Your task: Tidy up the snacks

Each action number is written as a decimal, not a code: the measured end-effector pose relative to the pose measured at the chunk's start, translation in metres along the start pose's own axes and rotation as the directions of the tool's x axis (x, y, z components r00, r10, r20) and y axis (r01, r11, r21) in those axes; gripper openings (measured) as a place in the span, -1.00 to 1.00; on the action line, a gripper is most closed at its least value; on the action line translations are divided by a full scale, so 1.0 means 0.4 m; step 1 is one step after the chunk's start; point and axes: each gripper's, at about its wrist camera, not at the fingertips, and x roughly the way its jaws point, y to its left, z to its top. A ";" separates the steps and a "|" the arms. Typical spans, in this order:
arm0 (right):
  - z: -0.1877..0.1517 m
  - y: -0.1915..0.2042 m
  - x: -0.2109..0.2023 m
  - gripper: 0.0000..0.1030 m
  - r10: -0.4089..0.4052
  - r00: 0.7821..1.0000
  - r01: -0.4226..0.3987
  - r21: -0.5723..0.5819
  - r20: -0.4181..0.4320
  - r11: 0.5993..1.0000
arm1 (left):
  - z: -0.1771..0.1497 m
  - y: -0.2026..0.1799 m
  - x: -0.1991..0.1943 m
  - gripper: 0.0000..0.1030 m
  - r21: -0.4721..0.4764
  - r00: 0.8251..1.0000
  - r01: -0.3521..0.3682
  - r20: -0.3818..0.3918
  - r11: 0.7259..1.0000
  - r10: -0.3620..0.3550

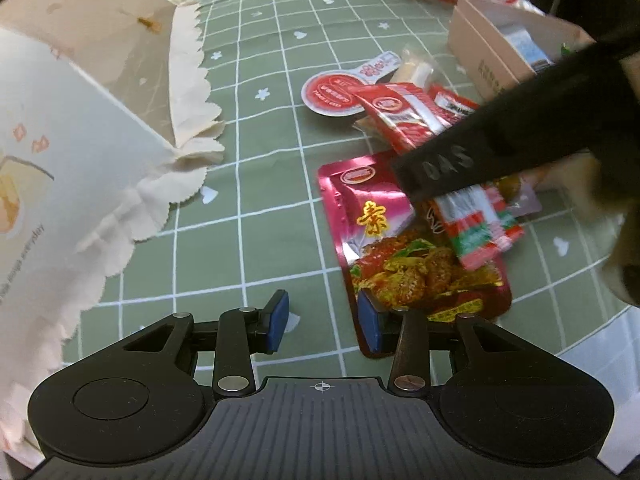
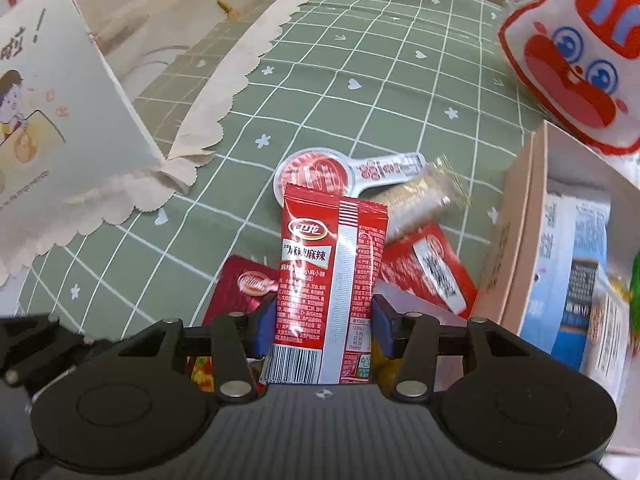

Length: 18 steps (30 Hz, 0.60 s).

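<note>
Between the right gripper's [image 2: 324, 326] clenched blue pads, a red-and-silver foil snack sachet [image 2: 330, 276] stands lengthwise up the frame, barcode lowest, printed 卫龙; left gripper [image 1: 324, 320] gapes empty.

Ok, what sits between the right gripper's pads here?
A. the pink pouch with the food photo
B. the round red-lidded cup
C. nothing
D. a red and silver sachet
D: in the right wrist view the right gripper has its blue pads pressed on both sides of the red and silver sachet, which stands upright between them, while the pink pouch and the cup lie on the cloth behind it.
</note>
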 end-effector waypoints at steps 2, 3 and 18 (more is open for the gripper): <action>-0.022 -0.007 -0.015 -0.06 0.024 1.000 -0.024 0.014 0.000 1.000 | 0.002 -0.004 0.000 -0.13 0.021 1.000 -0.019 -0.002 1.000 0.019; -0.035 -0.011 -0.022 -0.06 0.037 0.999 -0.037 0.022 -0.002 0.999 | 0.004 -0.006 0.001 -0.13 0.025 1.000 -0.023 -0.005 0.999 0.023; -0.268 -0.092 -0.132 -0.06 -0.013 0.998 0.007 0.110 0.055 0.994 | 0.029 -0.067 -0.026 -0.19 0.141 1.000 0.019 0.021 0.990 -0.022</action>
